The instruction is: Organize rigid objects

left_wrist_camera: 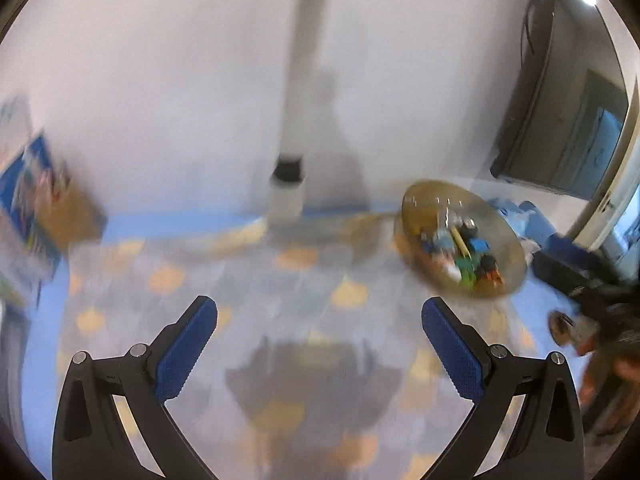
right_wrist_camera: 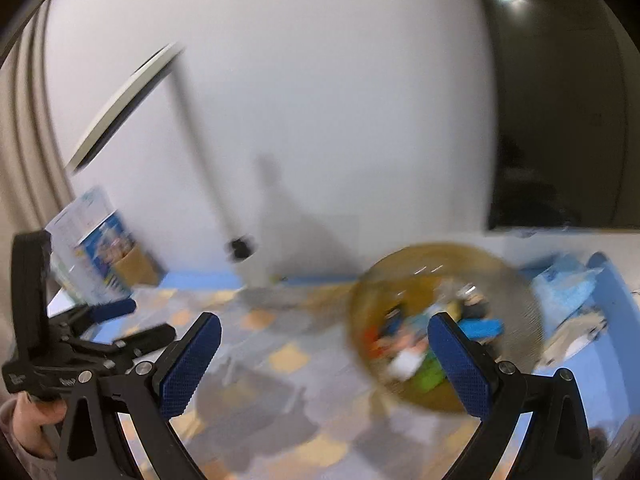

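Note:
A round amber glass bowl (left_wrist_camera: 496, 216) holds several small coloured rigid pieces (left_wrist_camera: 464, 252) and stands on a patterned blue, grey and orange table cover. It also shows in the right wrist view (right_wrist_camera: 516, 280), with the pieces (right_wrist_camera: 416, 344) inside it. My left gripper (left_wrist_camera: 319, 316) is open and empty, above the cover, left of the bowl. My right gripper (right_wrist_camera: 324, 332) is open and empty, with its right finger in front of the bowl. The left gripper (right_wrist_camera: 116, 320) shows at the left in the right wrist view. Both views are blurred.
A white stand pole (left_wrist_camera: 304, 80) rises from the back of the table. A blue printed box (left_wrist_camera: 28, 192) and a cardboard box (right_wrist_camera: 136, 268) stand at the left. Blue packets (right_wrist_camera: 568, 284) lie right of the bowl. A ring light (right_wrist_camera: 120, 100) hangs upper left.

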`<act>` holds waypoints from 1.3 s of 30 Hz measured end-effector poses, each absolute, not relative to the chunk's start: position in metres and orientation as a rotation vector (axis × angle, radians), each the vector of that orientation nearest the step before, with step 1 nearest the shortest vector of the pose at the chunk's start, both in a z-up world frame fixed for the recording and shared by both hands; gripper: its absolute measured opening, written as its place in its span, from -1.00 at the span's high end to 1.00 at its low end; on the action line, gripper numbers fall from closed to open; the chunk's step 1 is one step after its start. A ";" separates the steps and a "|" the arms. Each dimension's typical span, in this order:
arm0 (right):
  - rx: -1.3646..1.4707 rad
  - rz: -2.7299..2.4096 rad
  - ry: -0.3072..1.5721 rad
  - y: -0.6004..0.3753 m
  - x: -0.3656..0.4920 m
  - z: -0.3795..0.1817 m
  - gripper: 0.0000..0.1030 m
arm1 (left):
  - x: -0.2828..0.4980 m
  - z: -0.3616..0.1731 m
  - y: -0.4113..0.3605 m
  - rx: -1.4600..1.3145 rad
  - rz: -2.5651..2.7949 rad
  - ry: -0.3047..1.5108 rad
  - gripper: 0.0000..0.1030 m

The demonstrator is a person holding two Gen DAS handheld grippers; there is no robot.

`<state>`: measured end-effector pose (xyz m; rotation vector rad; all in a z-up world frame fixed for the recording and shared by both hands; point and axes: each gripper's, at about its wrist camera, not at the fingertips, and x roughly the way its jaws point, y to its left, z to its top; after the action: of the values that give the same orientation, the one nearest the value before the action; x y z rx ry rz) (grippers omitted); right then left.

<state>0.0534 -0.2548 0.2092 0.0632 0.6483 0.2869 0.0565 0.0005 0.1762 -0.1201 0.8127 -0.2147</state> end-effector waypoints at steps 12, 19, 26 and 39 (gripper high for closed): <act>-0.243 0.312 0.849 -0.150 -0.005 0.052 -1.00 | 0.008 0.044 0.025 -0.103 -0.088 0.989 -0.99; -0.271 0.265 0.889 -0.152 0.003 0.008 -1.00 | 0.012 0.006 0.008 0.009 -0.010 0.952 -1.00; -0.179 0.308 0.943 -0.168 0.004 0.001 -1.00 | 0.003 0.003 0.009 0.003 -0.016 0.951 -1.00; -0.178 0.308 0.943 -0.170 0.002 0.000 -1.00 | 0.000 0.004 0.009 0.003 -0.015 0.951 -1.00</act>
<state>0.0024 -0.1696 0.0004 -0.1778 0.9432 0.3080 0.0003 0.0091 0.0042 0.0029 0.9514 -0.0154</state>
